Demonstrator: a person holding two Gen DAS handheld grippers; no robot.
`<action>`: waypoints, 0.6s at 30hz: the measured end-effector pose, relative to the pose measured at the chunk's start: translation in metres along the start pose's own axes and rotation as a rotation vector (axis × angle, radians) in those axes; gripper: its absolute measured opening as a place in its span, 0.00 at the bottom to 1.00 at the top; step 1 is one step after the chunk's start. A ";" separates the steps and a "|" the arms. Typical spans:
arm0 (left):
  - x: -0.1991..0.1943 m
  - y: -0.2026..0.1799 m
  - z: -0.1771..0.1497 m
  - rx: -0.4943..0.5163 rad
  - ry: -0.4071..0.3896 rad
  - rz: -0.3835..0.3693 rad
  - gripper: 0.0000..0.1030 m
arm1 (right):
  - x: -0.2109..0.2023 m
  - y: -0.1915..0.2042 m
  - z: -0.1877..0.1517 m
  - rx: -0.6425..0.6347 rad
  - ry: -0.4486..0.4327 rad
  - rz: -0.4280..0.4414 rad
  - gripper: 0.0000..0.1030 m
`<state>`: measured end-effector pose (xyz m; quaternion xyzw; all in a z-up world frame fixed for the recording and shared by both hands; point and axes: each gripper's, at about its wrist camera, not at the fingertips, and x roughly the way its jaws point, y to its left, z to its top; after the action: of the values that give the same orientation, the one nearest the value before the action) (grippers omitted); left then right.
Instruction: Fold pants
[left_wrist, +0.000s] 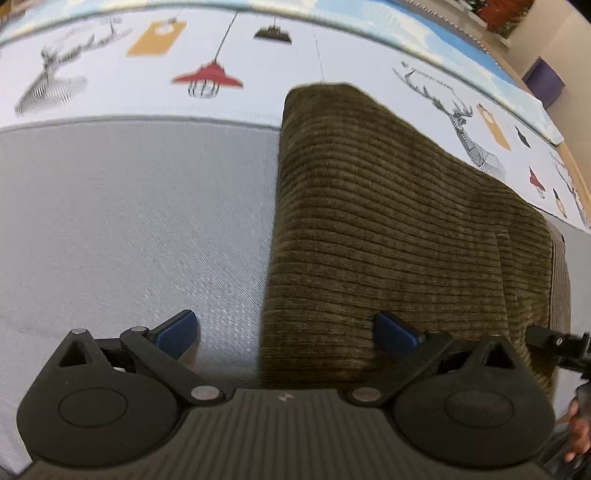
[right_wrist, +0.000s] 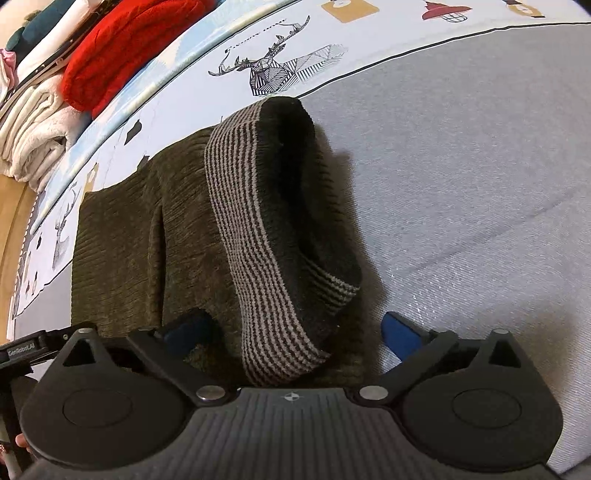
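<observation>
At lower left of the left wrist frame, we see the left hand-held gripper spread wide, holding nothing, straddling the left edge of the olive corduroy pants on the grey bed cover. Right wrist frame: pants fill the centre, striped waistband gaping; the right hand-held gripper is wide open, empty.

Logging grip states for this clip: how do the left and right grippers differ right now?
The left gripper straddles the pants' plain side edge; the right gripper straddles the striped waistband. The left has one finger over grey mat; so does the right. Both are open, holding nothing.
</observation>
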<state>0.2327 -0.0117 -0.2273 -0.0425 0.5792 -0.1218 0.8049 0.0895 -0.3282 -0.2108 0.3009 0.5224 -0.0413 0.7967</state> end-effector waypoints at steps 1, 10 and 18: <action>0.002 0.001 0.001 -0.011 0.009 -0.007 1.00 | 0.001 0.001 0.000 -0.006 -0.002 -0.003 1.00; 0.018 0.002 0.010 -0.043 0.053 -0.034 1.00 | 0.003 0.003 0.001 -0.020 -0.012 -0.004 1.00; 0.019 0.000 0.012 -0.037 0.060 -0.024 1.00 | 0.005 0.004 0.000 -0.022 -0.020 -0.005 1.00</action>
<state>0.2495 -0.0174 -0.2408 -0.0606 0.6046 -0.1219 0.7848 0.0932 -0.3244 -0.2130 0.2903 0.5156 -0.0404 0.8051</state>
